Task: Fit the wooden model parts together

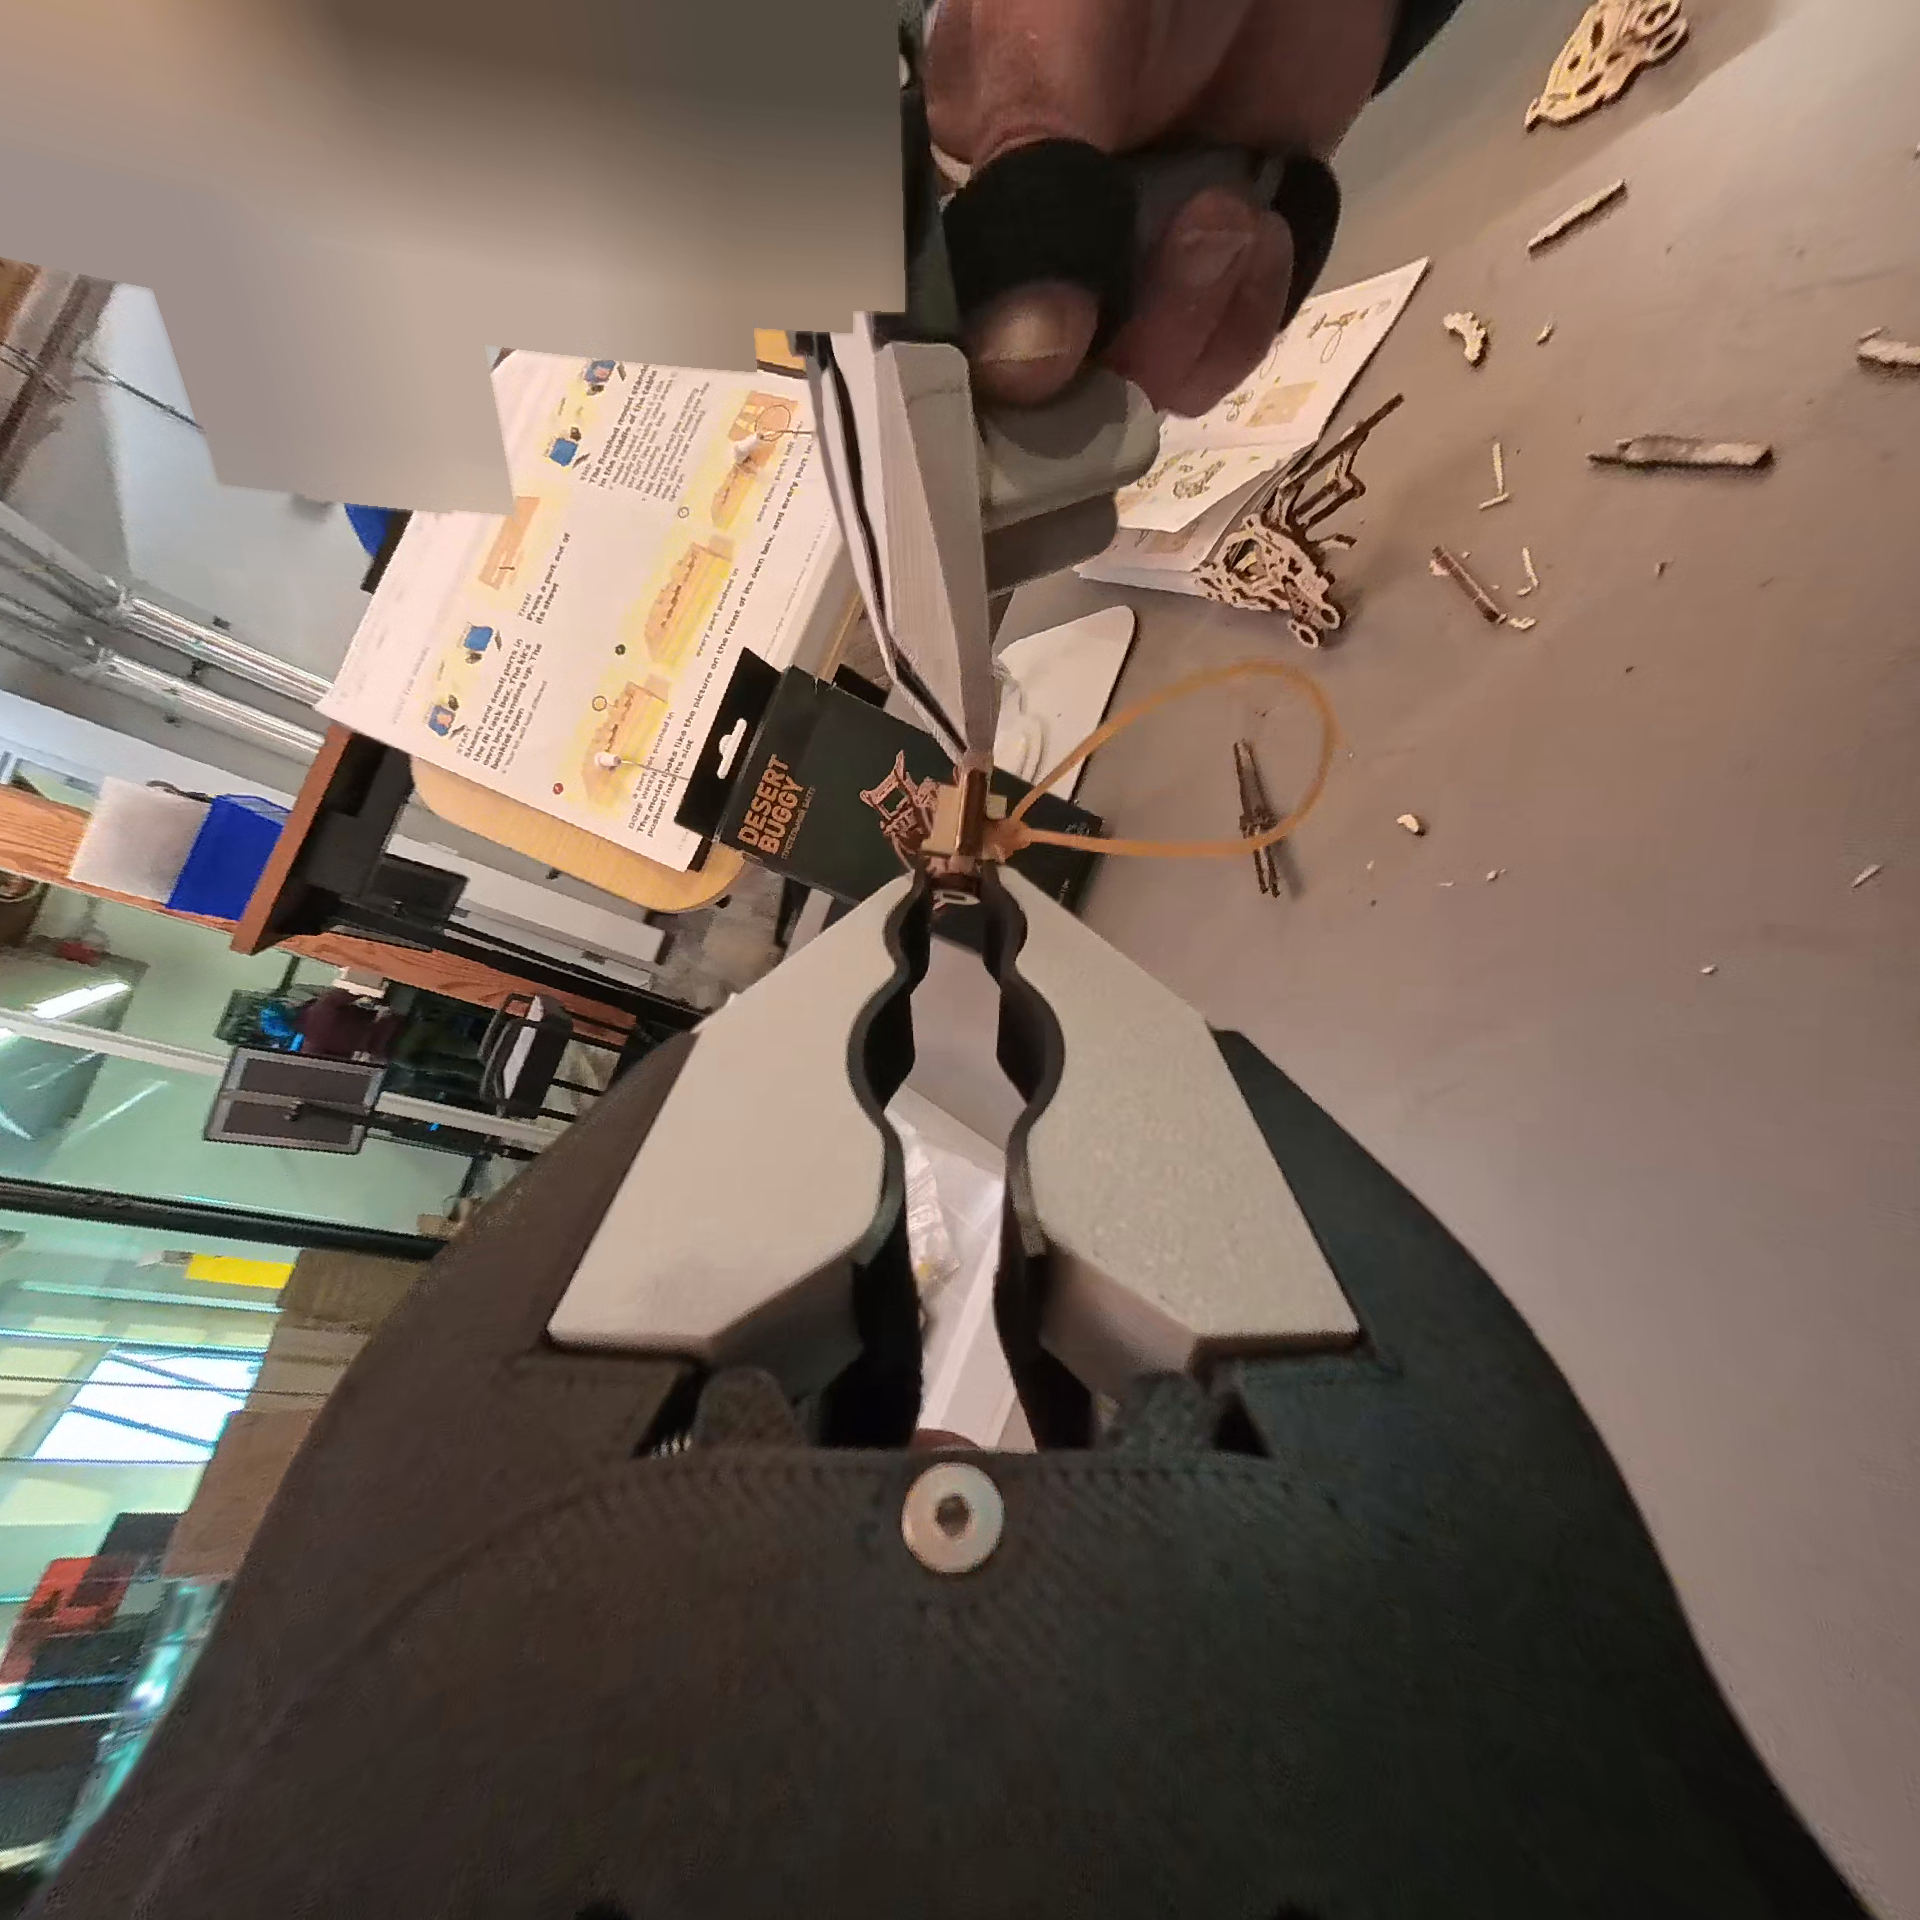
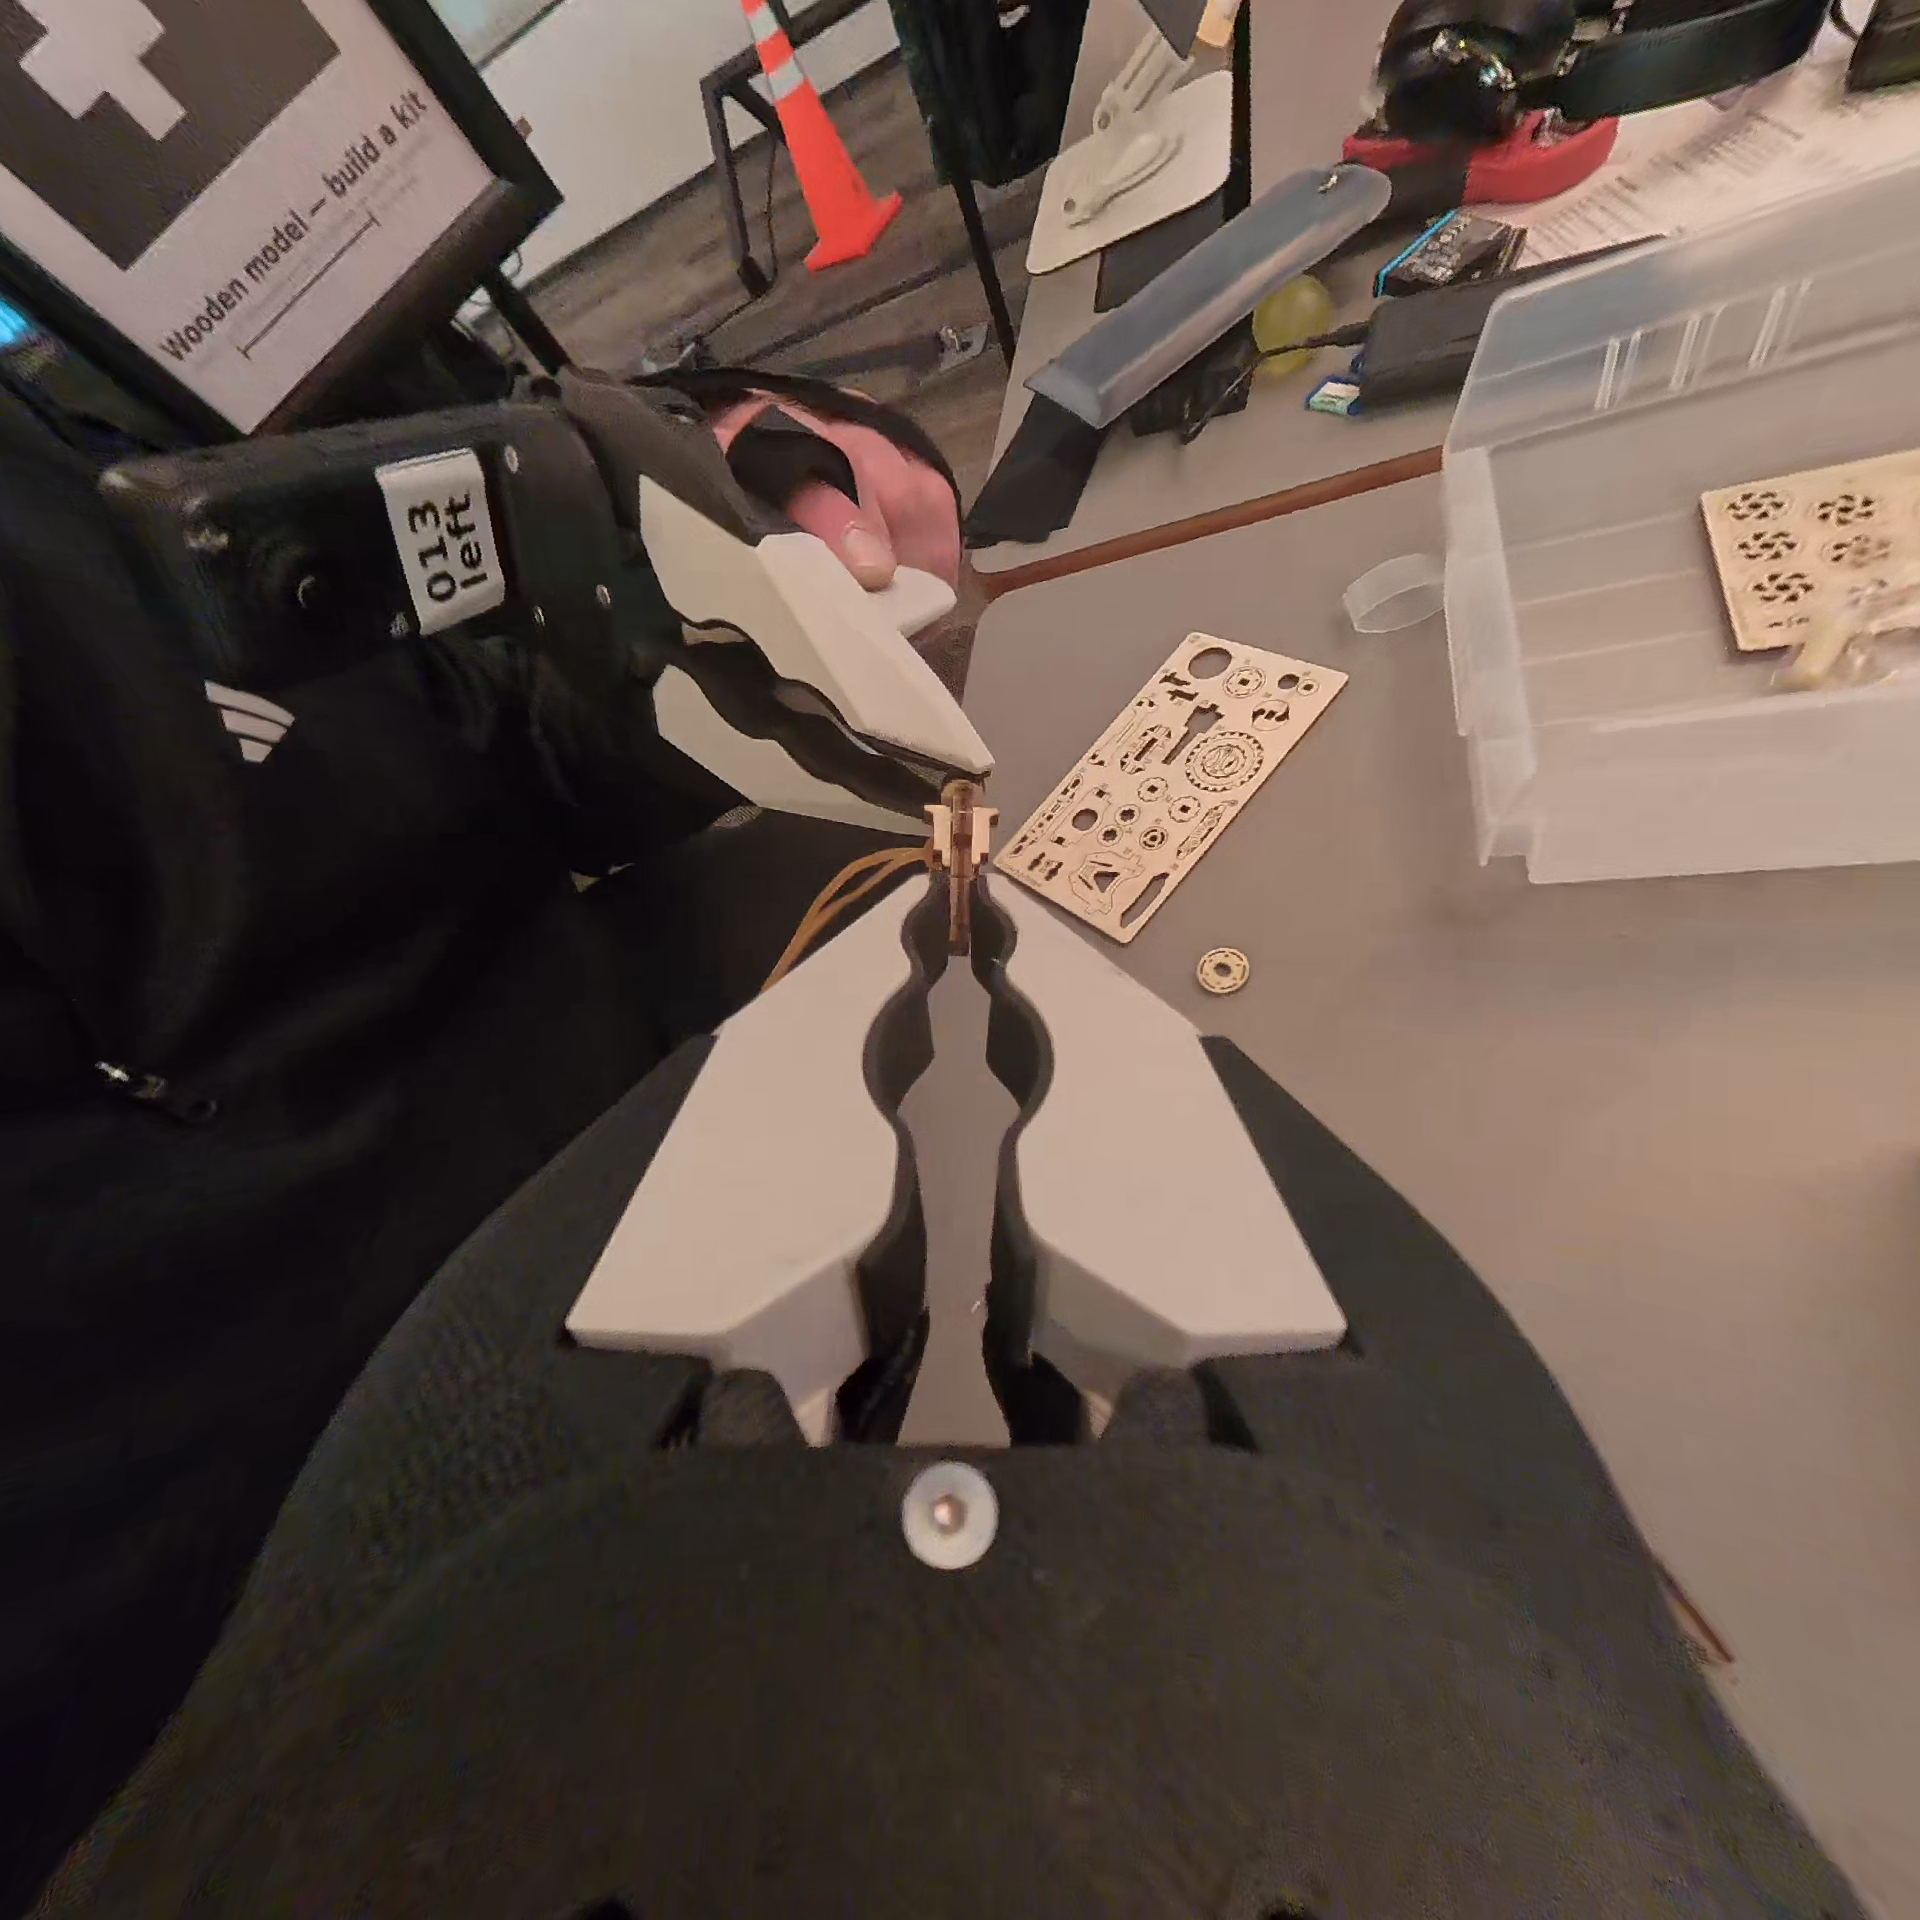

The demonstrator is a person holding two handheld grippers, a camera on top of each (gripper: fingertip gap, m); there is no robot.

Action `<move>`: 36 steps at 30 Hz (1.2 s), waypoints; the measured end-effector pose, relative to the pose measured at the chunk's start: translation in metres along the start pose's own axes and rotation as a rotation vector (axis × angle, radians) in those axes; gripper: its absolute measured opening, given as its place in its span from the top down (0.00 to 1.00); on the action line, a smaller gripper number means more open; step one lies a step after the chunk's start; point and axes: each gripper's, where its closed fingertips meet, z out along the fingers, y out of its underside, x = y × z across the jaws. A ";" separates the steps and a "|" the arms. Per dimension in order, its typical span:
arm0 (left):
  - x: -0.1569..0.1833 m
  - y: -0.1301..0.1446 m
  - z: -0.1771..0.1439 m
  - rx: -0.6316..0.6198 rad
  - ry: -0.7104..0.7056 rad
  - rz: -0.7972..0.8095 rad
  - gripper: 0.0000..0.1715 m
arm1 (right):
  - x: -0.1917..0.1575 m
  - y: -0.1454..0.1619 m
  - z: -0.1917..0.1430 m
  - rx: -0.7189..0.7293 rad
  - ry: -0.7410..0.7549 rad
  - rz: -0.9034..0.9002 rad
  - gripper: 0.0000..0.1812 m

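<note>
Now both grippers [image 1: 961, 888] [image 2: 961, 883] pinch wooden assy [image 2: 958, 831] — midair

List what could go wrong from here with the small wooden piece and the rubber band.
1. Both grippers, left and right, pinch the small wooden assembly only at their fingertips, in the air beyond the table edge; a slip would probably drop it off the table.
2. The rubber band loops loose from the piece and may snag or tug it sideways.
3. Squeezing the thin parts askew might snap them.
</note>
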 end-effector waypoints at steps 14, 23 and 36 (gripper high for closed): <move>-0.007 -0.012 0.003 0.026 -0.057 0.025 0.96 | -0.003 -0.010 -0.012 0.205 -0.009 0.103 1.00; -0.012 -0.021 0.004 0.090 -0.125 -0.009 0.96 | -0.007 -0.016 -0.021 0.324 -0.025 0.160 1.00; -0.007 -0.025 0.004 0.084 -0.111 0.034 0.96 | -0.012 -0.011 -0.023 0.258 0.053 0.060 1.00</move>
